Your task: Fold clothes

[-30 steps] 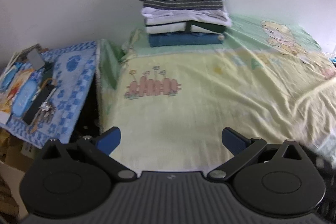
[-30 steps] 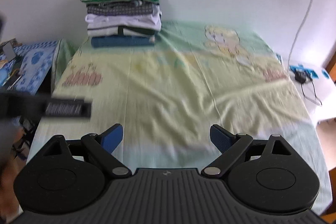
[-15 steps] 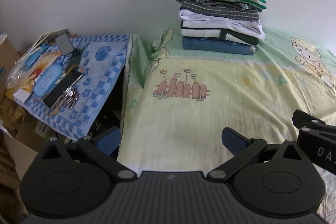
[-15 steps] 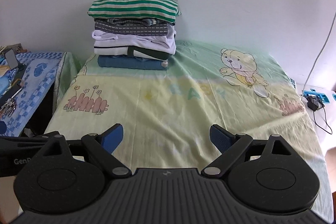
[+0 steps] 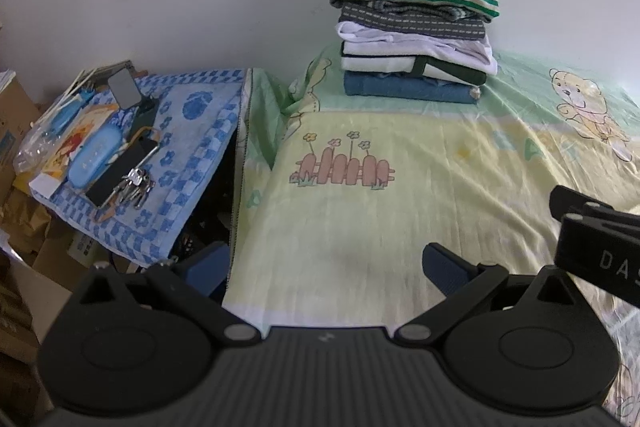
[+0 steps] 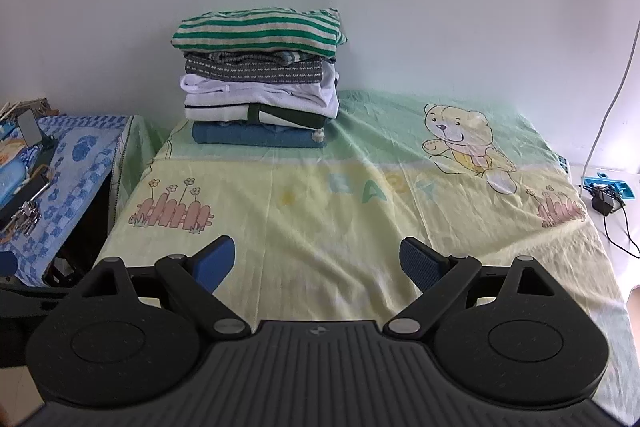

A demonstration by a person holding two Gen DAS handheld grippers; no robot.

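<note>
A stack of folded clothes (image 5: 416, 39) (image 6: 260, 79) stands at the far end of the bed against the wall, a green-and-cream striped top uppermost and a blue garment at the bottom. My left gripper (image 5: 324, 263) is open over the bed's near left corner with nothing between its blue pads. My right gripper (image 6: 316, 259) is open too, empty, above the near middle of the bed sheet (image 6: 340, 223). Part of the right gripper's black body (image 5: 600, 243) shows at the right edge of the left wrist view. No loose garment is in sight.
Left of the bed stands a side table under a blue patterned cloth (image 5: 188, 131) (image 6: 80, 163), carrying keys (image 5: 134, 183), a phone and a blue case. Cardboard boxes (image 5: 16, 115) lie beyond it. A charger and cable (image 6: 608, 205) sit on a white surface to the right.
Both grippers have pulled back and swung left from the stack, so the side table and the other gripper's body came into view. Jaws stayed open.
</note>
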